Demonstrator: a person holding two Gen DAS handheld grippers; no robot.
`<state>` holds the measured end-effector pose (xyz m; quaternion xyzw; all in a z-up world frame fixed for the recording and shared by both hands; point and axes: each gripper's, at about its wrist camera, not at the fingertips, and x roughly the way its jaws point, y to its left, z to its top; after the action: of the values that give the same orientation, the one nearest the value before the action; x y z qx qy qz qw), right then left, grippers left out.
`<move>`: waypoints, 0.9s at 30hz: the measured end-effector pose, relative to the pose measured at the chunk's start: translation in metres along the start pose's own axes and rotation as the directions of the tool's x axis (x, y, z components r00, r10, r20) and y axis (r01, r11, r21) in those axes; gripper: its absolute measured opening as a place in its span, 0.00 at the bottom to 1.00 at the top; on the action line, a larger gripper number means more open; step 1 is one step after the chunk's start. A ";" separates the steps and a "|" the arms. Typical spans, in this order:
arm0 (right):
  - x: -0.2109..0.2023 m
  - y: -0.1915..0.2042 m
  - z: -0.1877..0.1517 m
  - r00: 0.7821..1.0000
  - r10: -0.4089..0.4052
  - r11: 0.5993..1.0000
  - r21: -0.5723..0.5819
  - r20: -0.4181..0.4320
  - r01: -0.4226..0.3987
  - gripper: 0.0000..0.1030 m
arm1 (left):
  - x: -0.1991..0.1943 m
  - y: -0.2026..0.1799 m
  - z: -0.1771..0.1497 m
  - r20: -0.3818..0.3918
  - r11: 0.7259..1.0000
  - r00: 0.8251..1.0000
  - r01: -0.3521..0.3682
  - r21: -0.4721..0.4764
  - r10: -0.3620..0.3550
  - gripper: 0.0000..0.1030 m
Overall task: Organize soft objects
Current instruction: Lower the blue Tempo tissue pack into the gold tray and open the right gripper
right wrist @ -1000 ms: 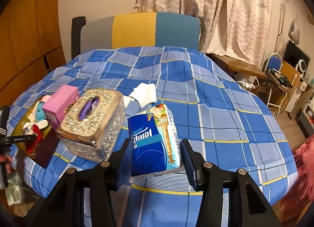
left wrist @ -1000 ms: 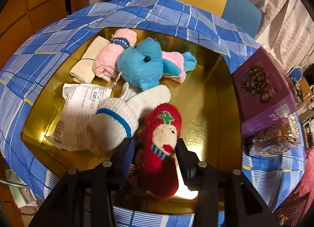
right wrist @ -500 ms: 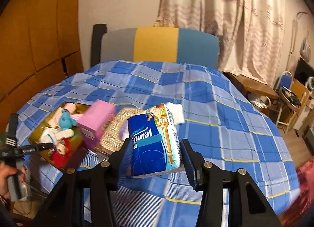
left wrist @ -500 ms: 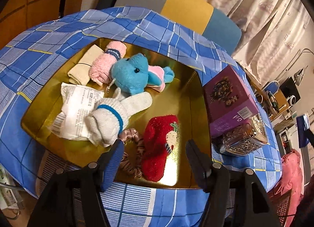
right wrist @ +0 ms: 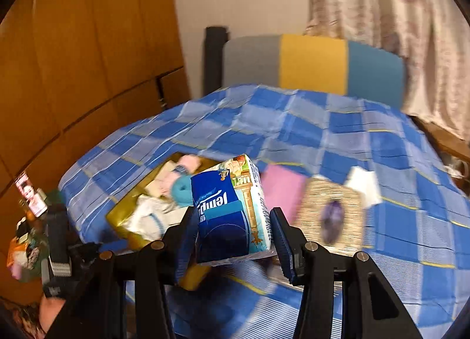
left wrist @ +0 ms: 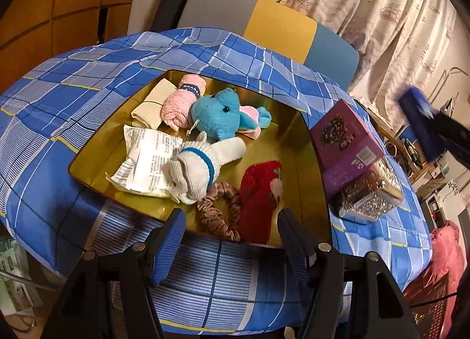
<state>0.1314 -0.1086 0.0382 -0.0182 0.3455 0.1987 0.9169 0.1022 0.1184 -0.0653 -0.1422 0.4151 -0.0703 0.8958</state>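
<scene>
We're looking at two views here and the right wrist one is pretty smeared, so most of what's behind the pack is hard to read. The right tool (right wrist: 233,232) is clamping a blue tissue pack (right wrist: 227,215) between its pads, and it's hanging above the checked blue cloth on the worktop (right wrist: 337,127), partly blocking the gold tray (right wrist: 117,217). The left tool (left wrist: 230,232) is sitting open with nothing between its fingers, just at the tray's (left wrist: 289,130) near edge. In the tray we're seeing a red sock (left wrist: 258,195), a brownish scrunchie (left wrist: 218,212), a white mitten (left wrist: 199,167), a blue plush elephant (left wrist: 218,116), a rolled pink towel (left wrist: 180,101), a beige cloth (left wrist: 148,102) and a crinkled printed packet (left wrist: 147,160). The scrunchie's lower loop is getting cut off by the tray rim. A purple box (left wrist: 345,138) and a glittery tissue holder (left wrist: 368,192) are standing just beside the tray.
</scene>
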 end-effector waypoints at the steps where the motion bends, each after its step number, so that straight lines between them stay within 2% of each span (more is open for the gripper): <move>1: 0.011 0.006 0.001 1.000 0.011 1.000 -0.005 -0.017 -0.011 0.49 | -0.001 -0.001 -0.002 0.002 1.000 1.000 0.001 0.007 -0.001 0.64; 5: 0.059 0.033 0.004 0.996 0.019 0.999 -0.042 -0.086 -0.023 0.49 | -0.006 0.000 -0.008 0.017 1.000 1.000 0.007 0.024 -0.007 0.64; 14: 0.152 0.053 0.014 0.977 -0.078 0.995 -0.084 -0.196 0.062 0.49 | -0.019 0.021 -0.015 0.048 0.999 0.999 0.017 -0.050 -0.015 0.64; 17: 0.168 0.054 0.015 0.969 -0.104 0.992 -0.087 -0.224 0.087 0.49 | -0.019 0.025 -0.013 0.048 0.997 0.998 0.034 -0.074 -0.030 0.64; 27: 0.199 0.052 0.010 0.945 -0.187 0.979 -0.129 -0.267 0.157 0.50 | -0.019 0.017 -0.015 0.046 0.996 0.997 0.058 -0.063 -0.056 0.64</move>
<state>0.2537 0.0113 -0.0760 -0.1248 0.4569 0.1316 0.8708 0.0787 0.1364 -0.0654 -0.1841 0.3930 -0.0794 0.8974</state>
